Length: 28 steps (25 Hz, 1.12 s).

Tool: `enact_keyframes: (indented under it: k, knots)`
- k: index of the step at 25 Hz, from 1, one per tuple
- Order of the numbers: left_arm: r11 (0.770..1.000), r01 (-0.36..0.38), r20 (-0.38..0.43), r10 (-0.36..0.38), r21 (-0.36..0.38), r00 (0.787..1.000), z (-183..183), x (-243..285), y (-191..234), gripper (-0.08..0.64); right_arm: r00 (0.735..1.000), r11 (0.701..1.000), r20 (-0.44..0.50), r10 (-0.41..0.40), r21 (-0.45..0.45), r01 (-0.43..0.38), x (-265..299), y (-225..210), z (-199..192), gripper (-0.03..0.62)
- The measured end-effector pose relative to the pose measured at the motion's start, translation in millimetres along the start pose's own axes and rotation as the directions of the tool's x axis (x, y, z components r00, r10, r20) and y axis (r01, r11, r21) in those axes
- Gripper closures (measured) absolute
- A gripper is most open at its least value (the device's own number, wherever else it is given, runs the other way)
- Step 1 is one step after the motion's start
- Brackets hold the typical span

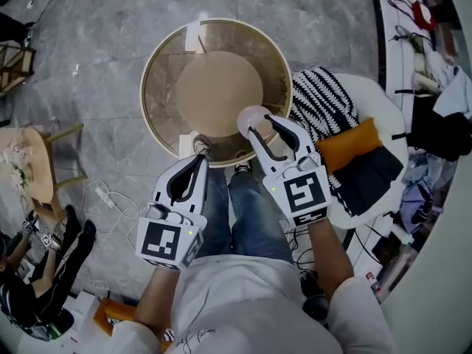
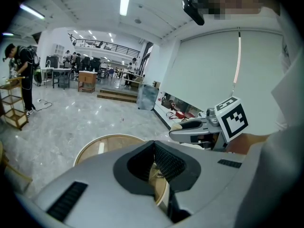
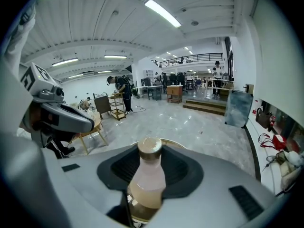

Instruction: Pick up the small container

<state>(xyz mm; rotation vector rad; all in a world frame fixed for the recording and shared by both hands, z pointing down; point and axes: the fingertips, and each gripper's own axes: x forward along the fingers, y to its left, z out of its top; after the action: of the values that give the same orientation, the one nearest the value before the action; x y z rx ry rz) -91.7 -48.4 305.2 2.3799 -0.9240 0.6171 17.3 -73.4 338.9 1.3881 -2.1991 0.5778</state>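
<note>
Small container [image 3: 147, 177], a pale bottle with a gold cap, stands upright between the jaws of my right gripper [image 1: 259, 126]. The pads press on its body from both sides, so the jaws are only as far apart as the bottle is wide. In the head view it hangs over the near right rim of the round table [image 1: 158, 65]. I judge it to be off the glass top, though no view shows the gap under its base. I read the step in hand as the lift, with the grasp already made. The next move calls for carrying it up steadily, upright, with an even squeeze so the smooth body does not slip. My left gripper [image 1: 198, 162] hovers to the left, just short of the table's near edge, its jaws closed tip to tip on nothing. I count one container, one table and two grippers.
</note>
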Motion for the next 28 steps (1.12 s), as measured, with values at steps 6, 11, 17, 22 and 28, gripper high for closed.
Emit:
enact_keyframes:
  k: [6, 11, 17, 22, 28]
  knots:
    - [1.000, -0.004, -0.001, 0.004, 0.007, 1.000, 3, -10, -12, 0.541, 1.000, 1.000, 0.012, 0.016, -0.010, -0.016, -14, 2, 13, 0.445]
    - [1.000, -0.014, -0.005, 0.014, -0.014, 1.000, 2, -20, -19, 0.541, 0.999, 1.000, 0.018, 0.027, -0.005, -0.027, -24, 3, 21, 0.445]
    - [0.999, -0.002, 0.007, 0.002, -0.037, 1.000, 10, -30, -27, 0.541, 0.999, 0.999, 0.016, 0.036, -0.013, -0.036, -38, 4, 27, 0.445]
    - [0.999, -0.013, 0.043, 0.014, -0.032, 0.999, 25, -39, -31, 0.541, 0.999, 0.999, 0.022, 0.041, -0.020, -0.041, -53, 6, 34, 0.445]
    - [1.000, -0.011, 0.071, 0.012, -0.019, 0.997, 37, -47, -39, 0.541, 0.998, 0.998, 0.034, 0.049, -0.034, -0.048, -69, 10, 44, 0.445]
